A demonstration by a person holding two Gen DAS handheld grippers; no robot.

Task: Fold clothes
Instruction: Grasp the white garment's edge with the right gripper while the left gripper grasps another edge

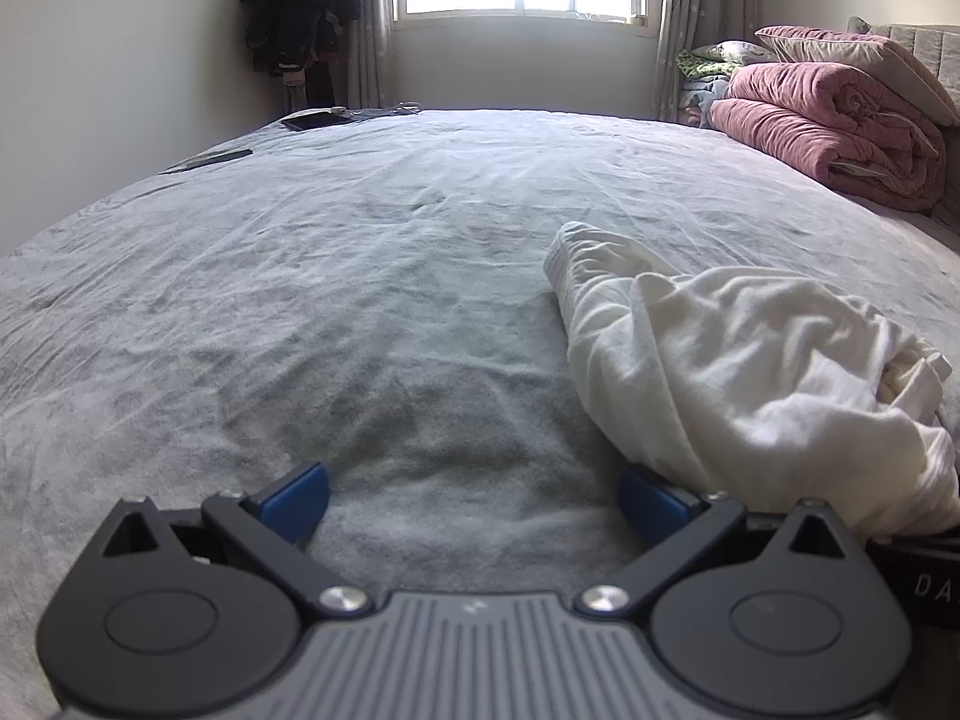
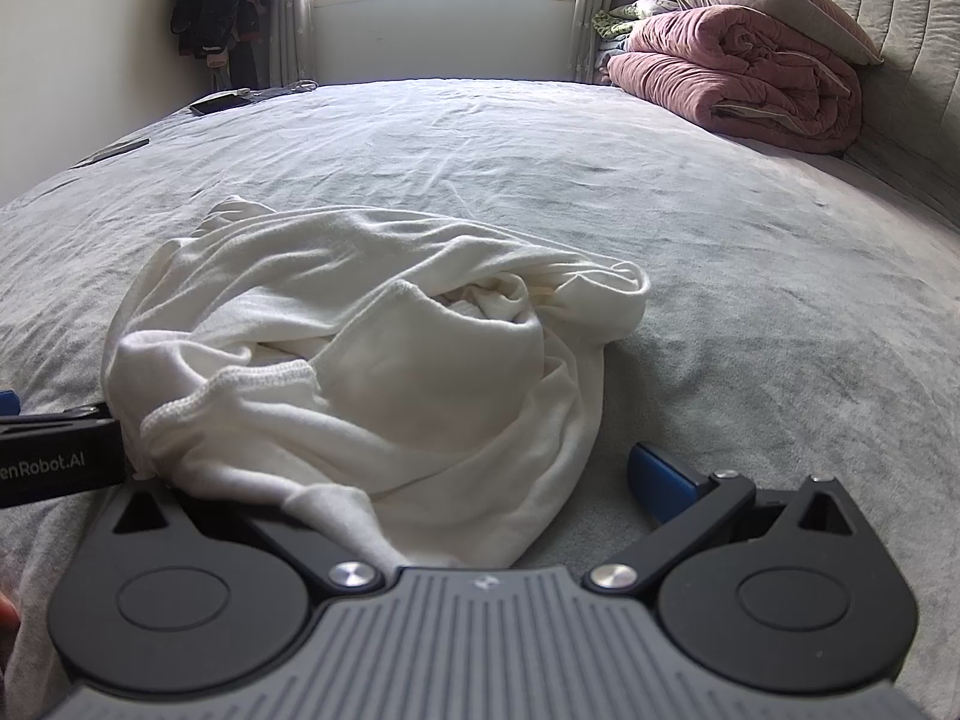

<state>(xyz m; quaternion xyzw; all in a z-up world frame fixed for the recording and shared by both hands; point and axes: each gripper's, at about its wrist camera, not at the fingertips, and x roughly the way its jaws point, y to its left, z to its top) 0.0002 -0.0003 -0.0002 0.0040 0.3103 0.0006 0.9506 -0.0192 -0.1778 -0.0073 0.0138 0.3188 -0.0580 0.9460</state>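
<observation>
A crumpled white garment lies in a heap on the grey bed sheet. My right gripper sits wide open at the heap's near edge. Its right blue pad rests on bare sheet, while cloth drapes over and hides the left finger. In the left wrist view the same garment lies to the right. My left gripper is open over bare sheet, with nothing between its blue pads, and its right finger touches the cloth's edge. The left gripper's black body shows at the left edge of the right wrist view.
A folded pink quilt with a pillow on top lies at the far right by the grey headboard. A dark tablet and a flat dark object lie near the far left bed edge. Dark clothes hang in the corner.
</observation>
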